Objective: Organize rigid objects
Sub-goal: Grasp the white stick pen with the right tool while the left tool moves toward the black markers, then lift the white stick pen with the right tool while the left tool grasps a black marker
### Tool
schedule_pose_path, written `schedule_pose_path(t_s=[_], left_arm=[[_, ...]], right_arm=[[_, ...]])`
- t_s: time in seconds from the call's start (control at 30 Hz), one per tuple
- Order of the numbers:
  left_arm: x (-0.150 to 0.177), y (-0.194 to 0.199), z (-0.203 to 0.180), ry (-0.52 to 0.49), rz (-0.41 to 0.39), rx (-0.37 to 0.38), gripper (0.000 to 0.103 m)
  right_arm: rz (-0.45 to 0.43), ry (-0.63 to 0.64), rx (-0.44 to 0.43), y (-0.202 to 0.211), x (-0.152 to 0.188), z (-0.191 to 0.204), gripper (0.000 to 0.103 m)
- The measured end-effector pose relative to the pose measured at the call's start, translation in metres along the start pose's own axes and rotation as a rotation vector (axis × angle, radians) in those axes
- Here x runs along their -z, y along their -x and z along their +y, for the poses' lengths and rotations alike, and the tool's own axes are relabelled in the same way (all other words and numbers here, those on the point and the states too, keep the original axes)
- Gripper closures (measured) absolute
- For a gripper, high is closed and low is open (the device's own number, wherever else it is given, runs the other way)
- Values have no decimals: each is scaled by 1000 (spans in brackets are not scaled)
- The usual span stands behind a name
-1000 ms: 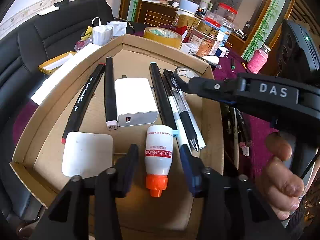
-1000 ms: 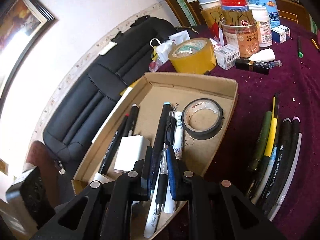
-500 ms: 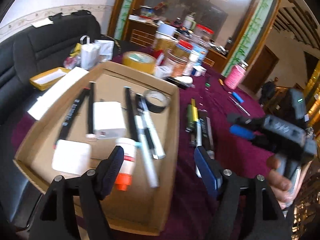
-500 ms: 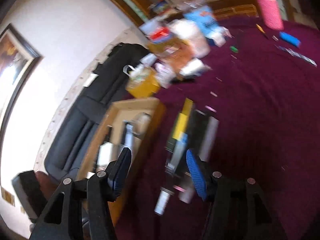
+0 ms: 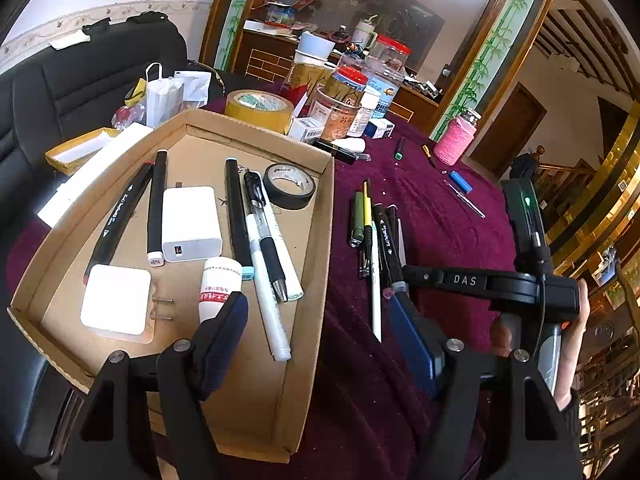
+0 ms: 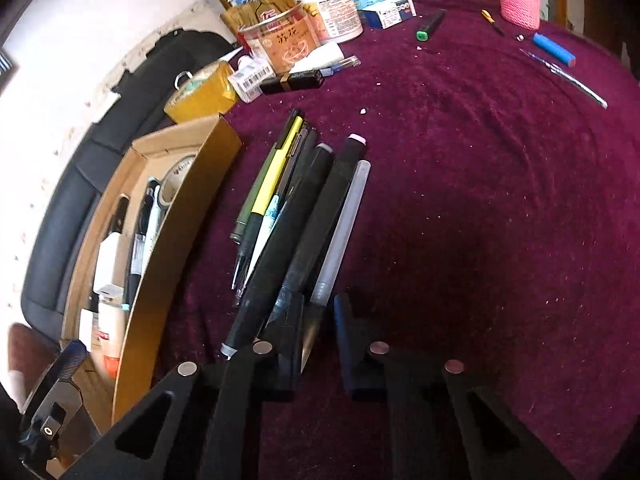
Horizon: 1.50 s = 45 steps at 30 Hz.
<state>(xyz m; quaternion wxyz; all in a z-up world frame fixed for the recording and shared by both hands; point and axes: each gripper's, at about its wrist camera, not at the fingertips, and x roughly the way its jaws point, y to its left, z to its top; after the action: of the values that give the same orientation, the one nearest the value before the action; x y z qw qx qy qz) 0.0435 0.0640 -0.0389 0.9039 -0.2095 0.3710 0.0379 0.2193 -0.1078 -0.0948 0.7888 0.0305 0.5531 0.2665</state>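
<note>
The right hand-held gripper [image 6: 320,320] has just been closing on a translucent pen [image 6: 340,236] among pens beside the cardboard tray [image 6: 160,280]. The left hand-held gripper [image 5: 320,340] hangs wide open, empty, over the tray's right wall.

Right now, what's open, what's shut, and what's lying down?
Left gripper, open, empty.
Right gripper, jaws just closed further, gripping the clear pen.
Box, open on top, partly filled.
Tape, lying flat in the box.
Bottle, lying down in the box.
Jar, upright, red lid on.
</note>
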Motion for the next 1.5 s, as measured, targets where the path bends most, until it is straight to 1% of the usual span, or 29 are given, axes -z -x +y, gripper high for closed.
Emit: schedule_pose_path(t_s=[0.13, 0.23, 0.3, 0.4, 0.53, 0.67, 0.73, 0.83, 0.9, 1.0, 1.1, 1.2, 1.23, 1.27, 1.3, 1.37, 1.5], left_arm=[[2, -1, 0, -4, 6, 8, 31], [3, -2, -1, -4, 15, 12, 31], [3, -5, -2, -6, 22, 12, 31], [2, -6, -10, -26, 32, 17, 31], [-2, -11, -28, -65, 33, 28, 31], [-6, -23, -48, -103, 53, 51, 31], [-9, -31, -61, -131, 63, 57, 31], [-15, -47, -80, -174, 86, 45, 31], [-22, -63, -92, -190, 127, 64, 31], [-33, -89, -104, -187, 189, 77, 31], [-45, -114, -114, -171, 251, 79, 31], [-54, -136, -119, -161, 280, 72, 36], [-56, -143, -119, -153, 297, 66, 42], [-59, -150, -119, -141, 317, 67, 45], [-61, -157, -118, -128, 336, 71, 46], [-64, -166, -116, -114, 349, 44, 48], [-63, -175, -123, -160, 360, 23, 48]], right_arm=[[39, 37, 57, -8, -7, 8, 87], [40, 72, 110, -10, -8, 16, 87], [42, 78, 125, -10, -8, 17, 89], [34, 48, 126, -2, -9, 9, 93], [7, 43, 145, 18, -13, -6, 94], [-2, 31, 157, 30, -12, -33, 94], [-15, 20, 155, 32, -9, -46, 94], [-40, -26, 106, 32, -6, -63, 94], [-50, -49, 87, 31, -6, -70, 94], [-70, -90, 62, 30, -6, -78, 94], [-77, -153, 19, 32, -4, -89, 94], [-79, -198, -6, 33, -4, -97, 94], [-78, -209, -13, 33, -4, -98, 94], [-76, -216, -19, 33, -4, -99, 94], [-75, -219, -23, 33, -4, -100, 94], [-72, -230, -30, 33, -4, -102, 94], [-72, -242, -29, 34, -4, -103, 94]])
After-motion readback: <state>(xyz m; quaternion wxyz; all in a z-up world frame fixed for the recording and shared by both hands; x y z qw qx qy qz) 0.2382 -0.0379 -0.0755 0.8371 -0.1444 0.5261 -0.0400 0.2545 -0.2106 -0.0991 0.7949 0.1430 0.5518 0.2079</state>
